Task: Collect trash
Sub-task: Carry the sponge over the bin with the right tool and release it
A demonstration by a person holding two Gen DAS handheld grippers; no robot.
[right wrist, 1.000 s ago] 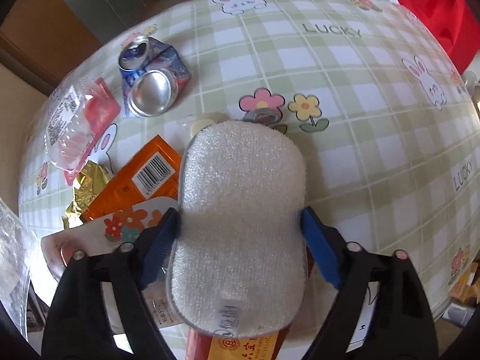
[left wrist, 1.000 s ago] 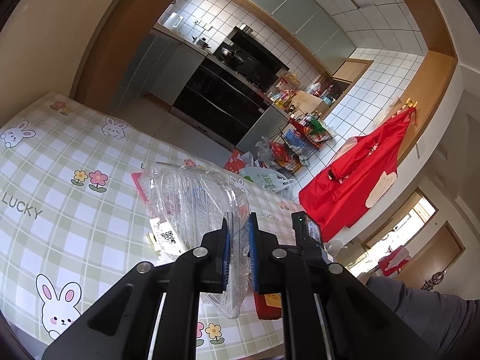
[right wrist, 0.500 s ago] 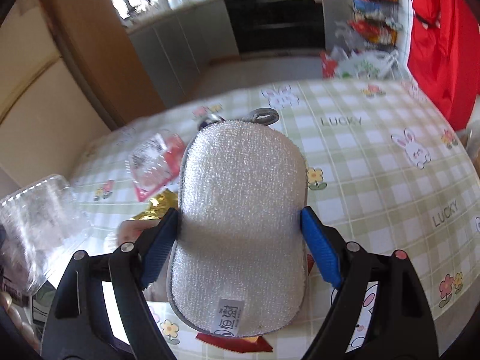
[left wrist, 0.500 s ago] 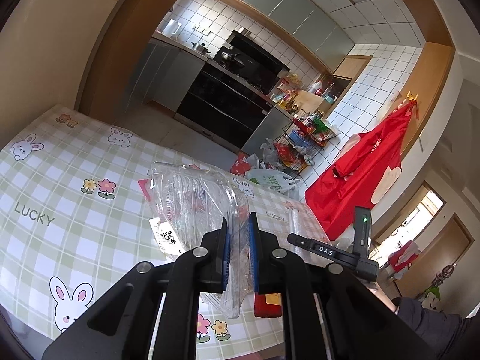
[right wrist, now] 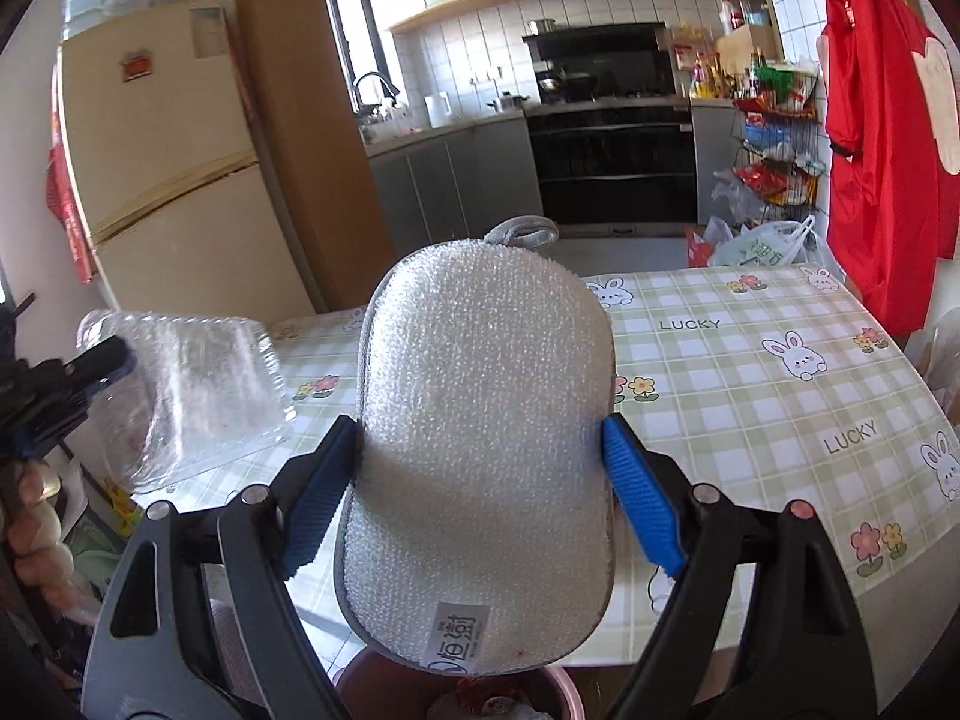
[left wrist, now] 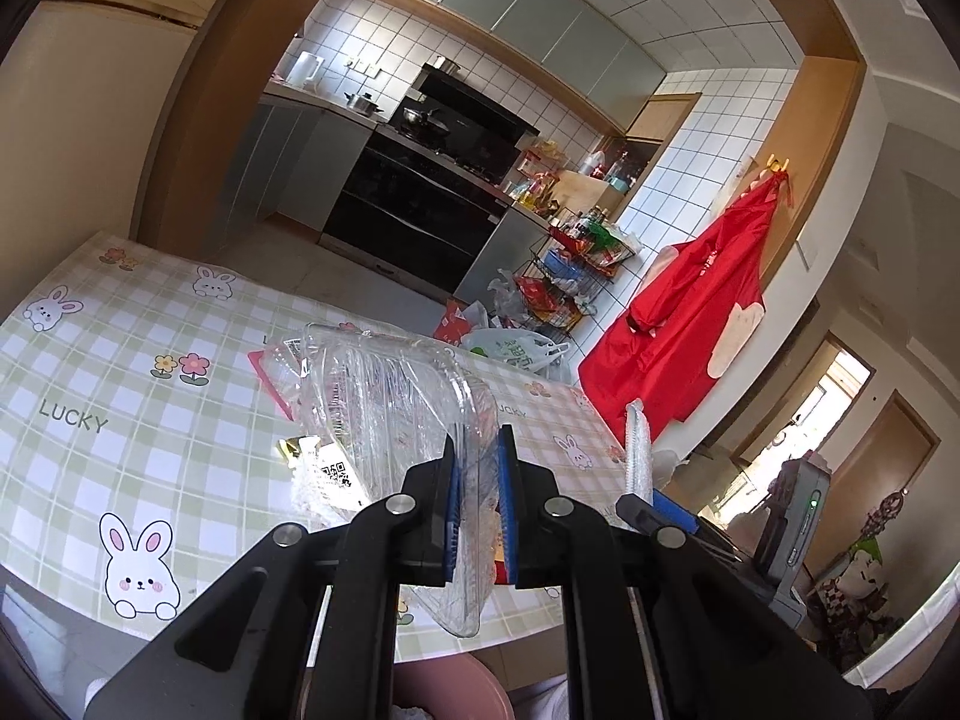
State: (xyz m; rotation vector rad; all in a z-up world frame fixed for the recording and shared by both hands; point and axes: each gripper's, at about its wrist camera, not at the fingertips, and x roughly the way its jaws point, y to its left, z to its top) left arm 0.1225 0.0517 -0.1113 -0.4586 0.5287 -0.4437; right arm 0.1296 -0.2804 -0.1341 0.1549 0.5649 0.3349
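- Right gripper, jaws wide, clamps a white oblong scrubbing sponge, long axis pointing away along the fingers.
- Left gripper, nearly closed, pinches a clear crumpled plastic clamshell container.

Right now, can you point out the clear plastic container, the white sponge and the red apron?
clear plastic container [left wrist: 390,396]: left wrist view, its ribbed transparent wall.
white sponge [right wrist: 486,396]: right wrist view, middle of its textured face.
red apron [left wrist: 690,324]: left wrist view, its hanging front panel.
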